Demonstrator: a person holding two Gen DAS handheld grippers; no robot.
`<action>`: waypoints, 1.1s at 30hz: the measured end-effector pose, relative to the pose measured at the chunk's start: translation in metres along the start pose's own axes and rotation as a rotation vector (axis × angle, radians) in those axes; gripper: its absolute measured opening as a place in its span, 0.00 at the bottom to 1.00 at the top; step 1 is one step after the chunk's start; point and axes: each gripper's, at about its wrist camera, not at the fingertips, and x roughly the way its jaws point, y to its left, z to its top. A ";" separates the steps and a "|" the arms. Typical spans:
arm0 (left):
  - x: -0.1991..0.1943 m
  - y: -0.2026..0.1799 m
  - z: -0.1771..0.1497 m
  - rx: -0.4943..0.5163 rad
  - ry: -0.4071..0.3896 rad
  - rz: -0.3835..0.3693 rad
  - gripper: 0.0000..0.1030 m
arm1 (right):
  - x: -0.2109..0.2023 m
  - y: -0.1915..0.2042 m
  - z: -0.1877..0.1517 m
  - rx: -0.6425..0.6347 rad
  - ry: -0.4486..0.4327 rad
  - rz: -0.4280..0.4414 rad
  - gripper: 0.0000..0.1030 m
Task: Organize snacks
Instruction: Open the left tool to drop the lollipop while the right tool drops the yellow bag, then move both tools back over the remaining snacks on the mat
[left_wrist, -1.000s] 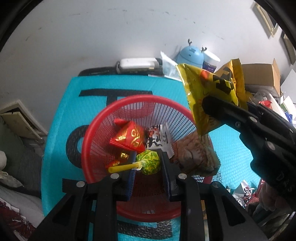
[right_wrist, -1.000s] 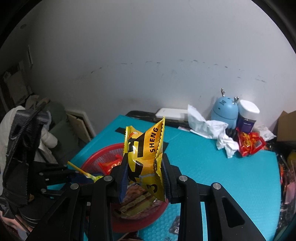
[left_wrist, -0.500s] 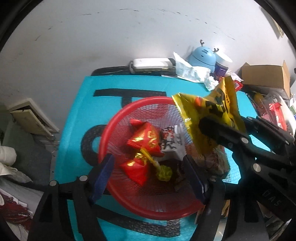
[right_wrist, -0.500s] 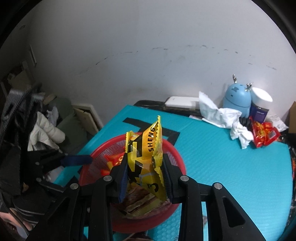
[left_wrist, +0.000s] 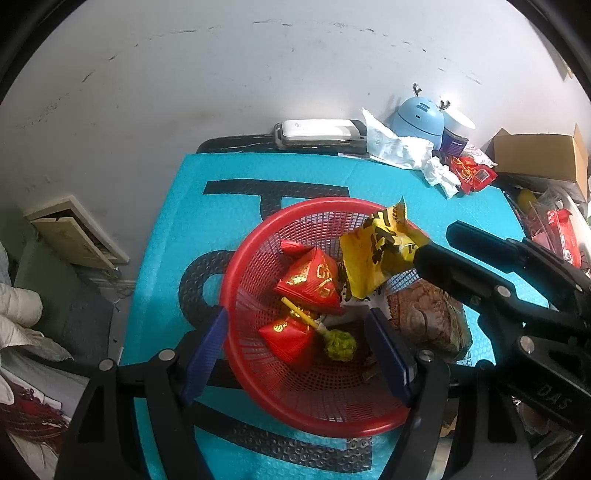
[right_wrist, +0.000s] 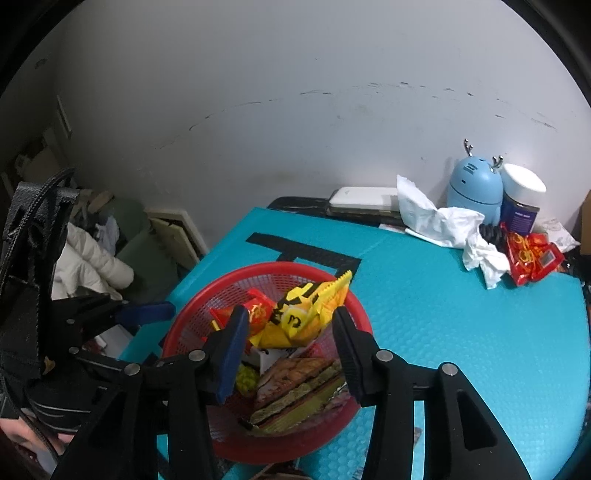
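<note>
A red mesh basket stands on the teal mat and holds two red packets, a green lollipop on a yellow stick and a brown packet. My left gripper hangs open over the basket's near side, nothing between its fingers. A yellow snack packet lies loose between the tips of my right gripper, whose jaws are opening; the pads no longer press on it. It leans on the snacks in the basket. From the left wrist view the right gripper comes in from the right, behind the yellow packet.
At the mat's far right lie crumpled white tissue, a red snack packet, a blue antlered device and a white-lidded jar. A white flat box sits by the wall, a cardboard box further right. Clothing lies left of the table.
My left gripper opened and let the lollipop drop into the basket. My right gripper lowered the yellow packet over the basket and its jaws parted, so the packet slumped down.
</note>
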 end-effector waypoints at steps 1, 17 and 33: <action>-0.001 0.000 -0.001 -0.001 -0.001 -0.001 0.73 | -0.001 0.000 0.000 -0.002 -0.001 -0.002 0.45; -0.036 -0.006 0.002 0.009 -0.094 -0.024 0.73 | -0.039 0.004 0.001 -0.019 -0.054 -0.034 0.45; -0.122 -0.024 -0.003 0.021 -0.274 -0.042 0.73 | -0.116 0.028 0.006 -0.061 -0.160 -0.088 0.45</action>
